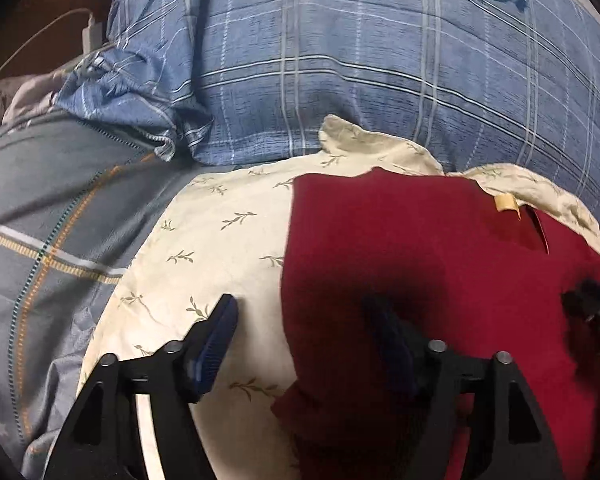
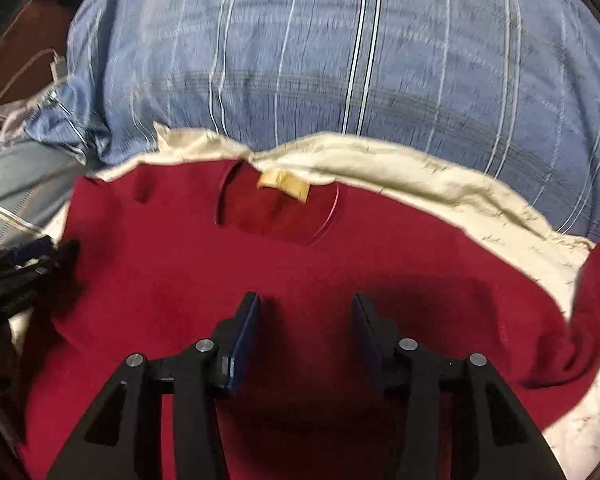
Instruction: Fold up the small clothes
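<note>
Two grippers hang over the red shirt [image 2: 300, 272], which lies flat on the cream leaf-print cloth [image 1: 228, 232], collar and tan label [image 2: 284, 185] toward the blue plaid pillow [image 2: 340, 60]. The left gripper [image 1: 304, 320] straddles the shirt's left edge, jaws wide apart and empty. The right gripper [image 2: 306, 320] sits over the shirt's middle, jaws parted, gripping nothing.

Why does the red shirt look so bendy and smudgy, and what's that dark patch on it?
Both wrist views are fisheye, curving straight edges; the right wrist view is motion-smeared, especially the blue checked bedding; in both, gripper shadows darken the red shirt.
</note>
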Available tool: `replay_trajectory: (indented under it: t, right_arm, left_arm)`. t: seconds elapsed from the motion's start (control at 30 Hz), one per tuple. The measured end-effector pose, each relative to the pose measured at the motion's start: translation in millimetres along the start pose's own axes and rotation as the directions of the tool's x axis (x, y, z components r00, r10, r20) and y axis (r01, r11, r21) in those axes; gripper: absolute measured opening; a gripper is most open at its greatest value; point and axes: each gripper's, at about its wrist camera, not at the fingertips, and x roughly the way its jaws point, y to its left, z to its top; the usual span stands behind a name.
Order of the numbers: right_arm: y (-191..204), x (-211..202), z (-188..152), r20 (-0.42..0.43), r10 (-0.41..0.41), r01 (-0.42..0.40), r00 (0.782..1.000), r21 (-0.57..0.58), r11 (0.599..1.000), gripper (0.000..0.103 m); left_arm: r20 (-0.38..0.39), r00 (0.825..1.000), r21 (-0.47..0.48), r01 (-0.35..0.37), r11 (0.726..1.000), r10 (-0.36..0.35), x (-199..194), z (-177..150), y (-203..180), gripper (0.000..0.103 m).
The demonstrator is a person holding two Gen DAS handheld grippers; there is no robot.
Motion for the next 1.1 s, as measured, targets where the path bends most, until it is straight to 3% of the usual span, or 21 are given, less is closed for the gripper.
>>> replay_trajectory:
  t: [0.23, 0.5, 0.63, 0.7, 0.8, 0.93, 1.1]
  right_arm:
    - [7, -6, -9, 0.048, -0.046, 0.047, 0.998, -0.020, 0.999, 0.050]
    - [10, -31, -22, 0.065, -0.036, 0.038, 0.997, -0.031, 0.999, 0.050]
    - [3, -22, -27, 0.016, -0.041, 0.041, 0.999, 0.002, 0.999, 0.058]
    - [-1, -19, -28, 0.017, -0.019, 0.018, 1.000, 0.016, 1.000, 0.059]
    - [-10, -26, -25, -0.003, 0.024, -0.023, 1.000, 0.060, 0.998, 0.059]
    - [-46, -47, -15, 0.025, 0.003, -0.007, 1.000, 0.137, 0.990, 0.060]
    - [-127, -64, -4, 0.021, -0.157, 0.147, 0.987, 0.252, 0.957, 0.068]
  left_arm:
    - [0.008, 1.000, -0.007, 0.007, 1.000, -0.007, 5, 0, -1, 0.074]
    - [0.113, 0.993, 0.031, 0.036, 0.999, -0.039, -30, -1, -4, 0.073]
    - [0.055, 0.998, 0.035, 0.038, 0.999, -0.040, -20, -8, -3, 0.073]
    - [-0.018, 0.999, 0.046, 0.041, 0.998, -0.040, -6, -11, -3, 0.073]
    - [-0.020, 0.999, 0.044, 0.043, 0.998, -0.042, -6, -9, -2, 0.073]
    - [-0.014, 0.999, 0.029, 0.047, 0.998, -0.047, -10, -9, 2, 0.073]
    - [0.028, 0.999, 0.022, 0.038, 0.999, -0.038, -23, -8, 5, 0.073]
